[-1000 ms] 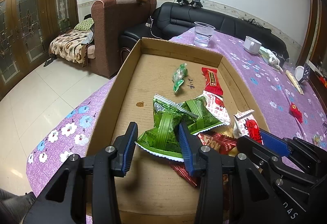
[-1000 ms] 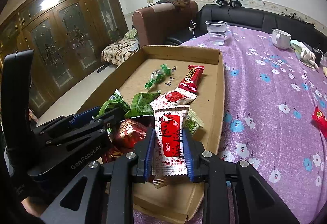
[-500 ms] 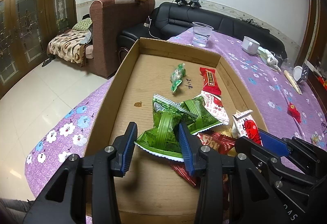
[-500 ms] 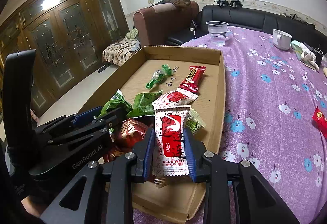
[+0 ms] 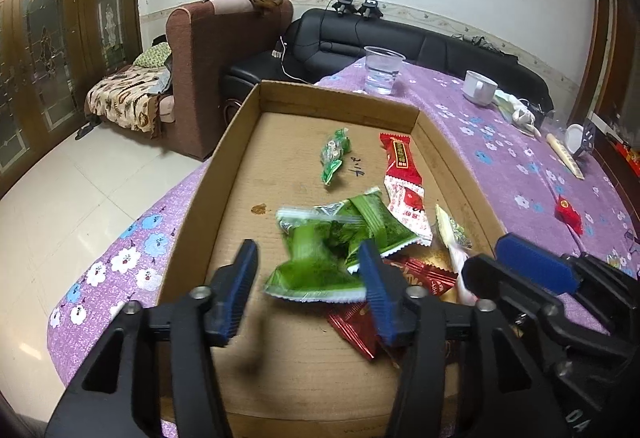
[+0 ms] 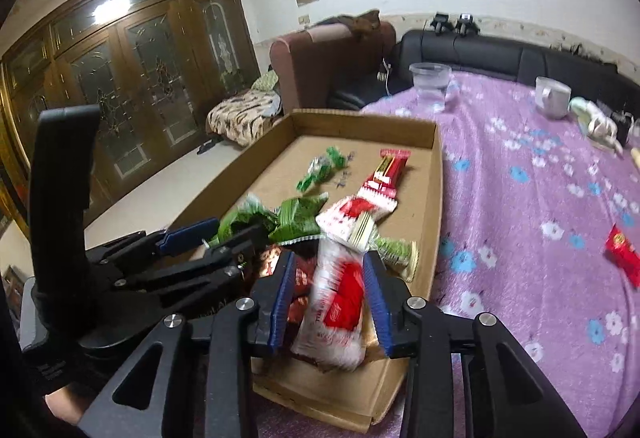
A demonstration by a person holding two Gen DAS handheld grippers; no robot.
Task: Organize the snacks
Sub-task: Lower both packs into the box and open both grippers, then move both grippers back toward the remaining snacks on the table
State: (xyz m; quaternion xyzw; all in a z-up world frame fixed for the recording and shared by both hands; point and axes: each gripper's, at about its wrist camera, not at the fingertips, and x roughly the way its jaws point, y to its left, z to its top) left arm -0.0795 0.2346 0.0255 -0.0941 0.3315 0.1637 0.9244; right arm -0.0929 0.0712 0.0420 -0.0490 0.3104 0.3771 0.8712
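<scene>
two grippers work over a cardboard tray (image 5: pixel 208 174) of snacks on a purple floral cloth (image 6: pixel 540 198). the left gripper (image 5: pixel 308 278) has just been opening, its blue pads spread wide of a blurred green packet (image 5: pixel 316 270) between them, the left pad clear of it, contact at the right pad uncertain. at its 3 o'clock the right gripper (image 6: pixel 330 298) has also just been opening, a blurred red-and-white packet (image 6: pixel 336 302) loose between its parted pads. more packets lie heaped at the tray's near end, a green sweet (image 5: pixel 334 154) and red bar (image 5: pixel 400 158) toward 12 o'clock, a plastic cup (image 5: pixel 382 74) beyond
</scene>
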